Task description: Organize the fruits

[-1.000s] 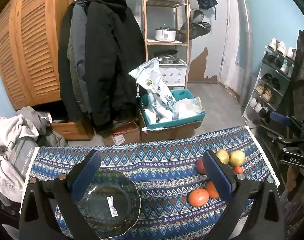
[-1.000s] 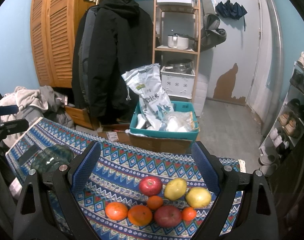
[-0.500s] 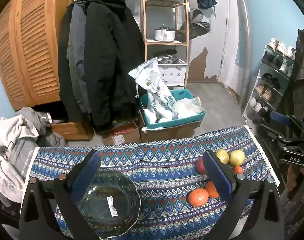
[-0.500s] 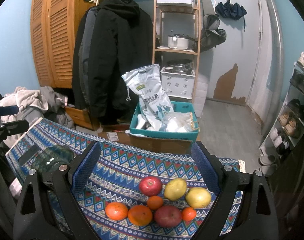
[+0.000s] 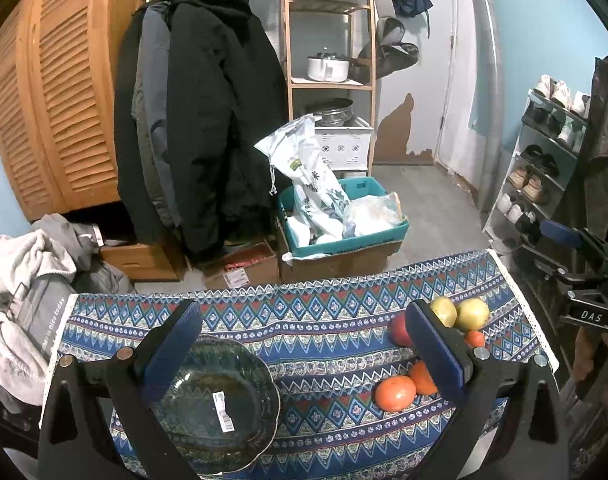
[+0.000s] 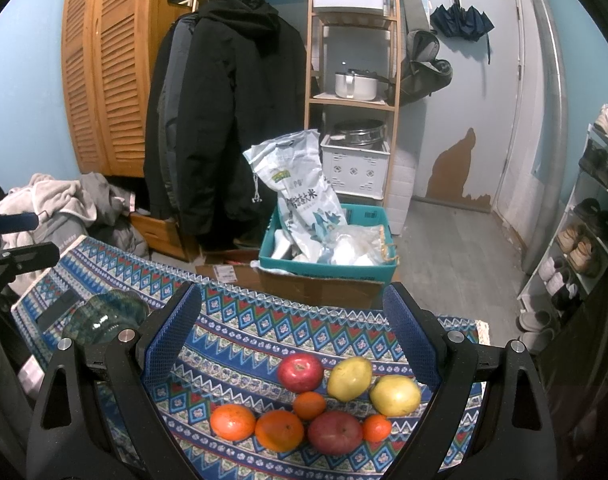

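Both wrist views sit low over the patterned tablecloth [image 5: 324, 320], facing the coats [image 5: 207, 112] and shelf [image 6: 350, 80]. Left view looks down near the glass bowl [image 5: 215, 404], fruit [image 5: 396, 392] off right. Right view close above the fruit, bowl far left. Both share cloth, bowl, fruit, room.

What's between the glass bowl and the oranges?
Only bare patterned cloth lies between the glass bowl and the oranges, seen from the left wrist camera.

Red apple [image 5: 400, 330] half hidden behind left tool's right finger [image 5: 434, 354].
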The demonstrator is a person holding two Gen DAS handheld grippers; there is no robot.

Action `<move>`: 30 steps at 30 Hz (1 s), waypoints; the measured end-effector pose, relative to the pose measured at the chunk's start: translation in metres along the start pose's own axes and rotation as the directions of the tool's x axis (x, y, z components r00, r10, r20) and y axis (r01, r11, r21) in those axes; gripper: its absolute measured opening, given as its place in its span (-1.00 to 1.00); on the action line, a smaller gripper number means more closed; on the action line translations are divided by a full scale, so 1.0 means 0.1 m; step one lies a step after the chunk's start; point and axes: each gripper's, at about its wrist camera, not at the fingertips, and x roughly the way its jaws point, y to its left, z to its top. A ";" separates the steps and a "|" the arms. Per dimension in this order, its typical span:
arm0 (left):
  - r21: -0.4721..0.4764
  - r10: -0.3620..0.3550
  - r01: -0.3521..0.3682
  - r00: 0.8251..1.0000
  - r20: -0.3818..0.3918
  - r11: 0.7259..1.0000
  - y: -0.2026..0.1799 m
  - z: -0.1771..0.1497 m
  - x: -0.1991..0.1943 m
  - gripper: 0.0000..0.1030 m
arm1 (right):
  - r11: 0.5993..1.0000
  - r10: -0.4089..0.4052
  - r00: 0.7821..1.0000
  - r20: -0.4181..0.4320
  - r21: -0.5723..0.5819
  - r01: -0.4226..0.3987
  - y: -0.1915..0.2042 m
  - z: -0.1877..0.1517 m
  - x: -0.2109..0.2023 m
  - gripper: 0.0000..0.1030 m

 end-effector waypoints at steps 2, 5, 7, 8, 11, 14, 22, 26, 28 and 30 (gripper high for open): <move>0.004 -0.002 0.002 1.000 0.002 1.000 -0.02 0.00 -0.01 0.99 | 1.000 0.000 1.000 0.000 0.000 0.000 0.00 0.00 0.00 0.76; 0.012 -0.001 0.001 1.000 -0.001 1.000 -0.05 -0.01 0.01 0.99 | 1.000 -0.001 1.000 -0.002 -0.002 0.001 0.00 0.01 0.01 0.76; 0.015 -0.001 0.001 1.000 -0.005 1.000 -0.06 -0.01 0.03 0.99 | 1.000 -0.004 1.000 -0.006 -0.002 0.004 0.00 0.01 0.01 0.76; 0.018 -0.001 0.001 1.000 -0.007 1.000 -0.07 -0.02 0.04 0.99 | 1.000 -0.007 1.000 -0.008 -0.001 0.007 0.00 0.00 0.01 0.76; 0.023 -0.012 0.013 1.000 -0.009 1.000 -0.10 -0.03 0.07 0.99 | 1.000 -0.007 1.000 -0.019 0.001 0.007 -0.02 0.00 0.01 0.76; 0.035 -0.018 0.018 1.000 -0.022 0.999 -0.14 -0.05 0.14 0.99 | 1.000 -0.007 0.999 -0.041 0.003 0.007 -0.05 -0.03 0.05 0.76; 0.088 -0.021 0.028 0.997 -0.078 0.996 -0.32 -0.19 0.40 0.99 | 0.999 -0.028 0.996 -0.084 0.020 0.030 -0.20 -0.13 0.13 0.76; 0.117 -0.024 0.037 0.994 -0.111 0.992 -0.43 -0.28 0.54 0.99 | 0.997 -0.062 0.987 -0.149 0.034 0.068 -0.33 -0.26 0.26 0.76; 0.129 -0.029 0.047 0.990 -0.135 0.991 -0.48 -0.33 0.63 0.99 | 0.996 -0.075 0.981 -0.178 0.037 0.083 -0.38 -0.33 0.31 0.76; 0.124 -0.052 0.075 0.983 -0.176 0.989 -0.52 -0.40 0.74 0.99 | 0.994 -0.089 0.971 -0.220 0.044 0.101 -0.45 -0.43 0.39 0.75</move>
